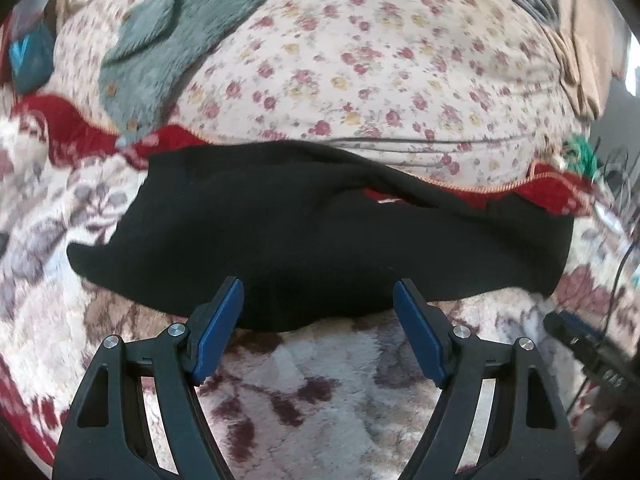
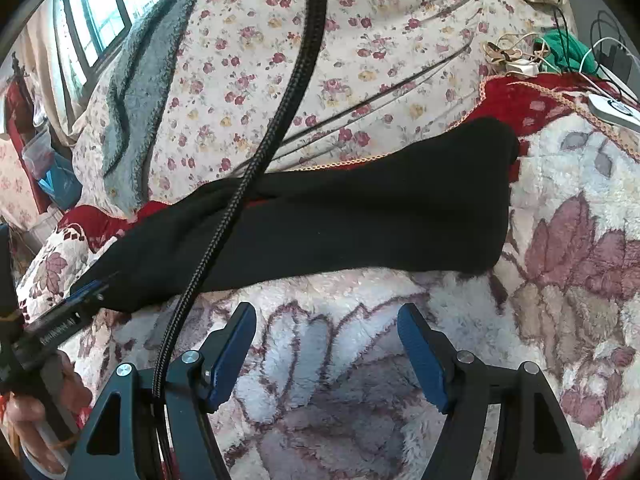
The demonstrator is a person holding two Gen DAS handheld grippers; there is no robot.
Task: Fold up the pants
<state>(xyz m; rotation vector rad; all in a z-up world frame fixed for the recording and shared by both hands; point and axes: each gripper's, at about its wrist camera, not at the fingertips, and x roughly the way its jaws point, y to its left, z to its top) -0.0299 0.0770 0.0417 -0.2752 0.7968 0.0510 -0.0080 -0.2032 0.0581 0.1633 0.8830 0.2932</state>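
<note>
The black fleece pants [image 1: 320,236] lie flat as a long band across the fluffy white blanket with maroon leaf print [image 1: 320,392], stretching from 9 o'clock to 3 o'clock in the left wrist view. Their far edge overlaps the blanket's red border with orange trim [image 1: 552,192].

Left gripper [image 1: 318,304]: blue-padded fingers [image 1: 222,328] spread wide apart, holding nothing. The tips sit over the near edge of the pants; whether they touch the cloth cannot be told.

Right gripper [image 2: 326,332]: fingers [image 2: 420,356] likewise spread and empty, hovering above bare blanket just short of the pants' near hem [image 2: 360,268].

Obstructions: a black braided cable [image 2: 256,168] runs from the right gripper's body at 7 o'clock up to 12 o'clock, crossing over the pants in the right wrist view. The left gripper appears at 8 o'clock there, its tip at the pants' end [image 2: 92,292], with a person's hand [image 2: 36,412] gripping its handle.

Surroundings: beyond the pants at 12 o'clock rises a cream quilt with small red and yellow flowers [image 1: 380,60]. A grey-green plush garment with small brown buttons [image 1: 168,40] is draped over the quilt at 11 o'clock. At 2 o'clock in the right wrist view lie a green cloth [image 2: 568,48], tangled white and black cords [image 2: 516,60] and a white device [image 2: 612,112] on the blanket's edge. A window [image 2: 104,12] shows at 10 o'clock.
</note>
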